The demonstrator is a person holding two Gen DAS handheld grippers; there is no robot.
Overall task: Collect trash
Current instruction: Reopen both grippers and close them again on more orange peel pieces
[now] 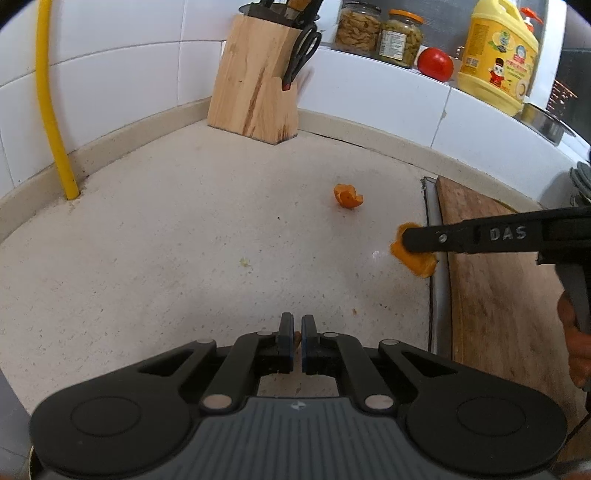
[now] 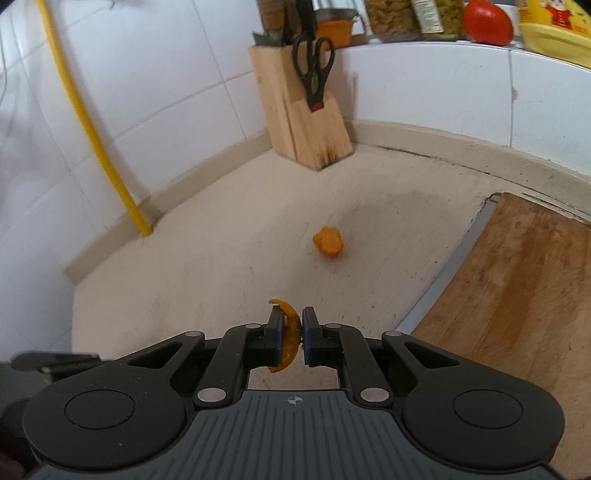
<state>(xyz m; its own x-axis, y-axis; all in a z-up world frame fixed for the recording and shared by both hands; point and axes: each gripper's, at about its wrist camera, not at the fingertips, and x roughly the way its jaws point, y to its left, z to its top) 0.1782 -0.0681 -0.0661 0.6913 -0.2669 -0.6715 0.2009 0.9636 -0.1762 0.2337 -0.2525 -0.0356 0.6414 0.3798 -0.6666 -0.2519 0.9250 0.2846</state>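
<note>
Overhead, white wall tiles [image 1: 122,66] back a speckled beige countertop [image 1: 184,240].

A pale speckled table [image 1: 166,258] meets white wall tiles [image 1: 122,74] in a corner. A wooden knife block [image 1: 255,92] stands in that corner, with black-handled scissors [image 1: 303,51] slotted into its front. A yellow pipe [image 1: 50,103] runs down the left wall to the table. A worn wooden cutting board [image 1: 498,288] lies at the right. On a white ledge [image 1: 369,74] behind sit two glass jars [image 1: 380,31], a red tomato [image 1: 436,63] and a yellow detergent bottle [image 1: 498,55].
</note>
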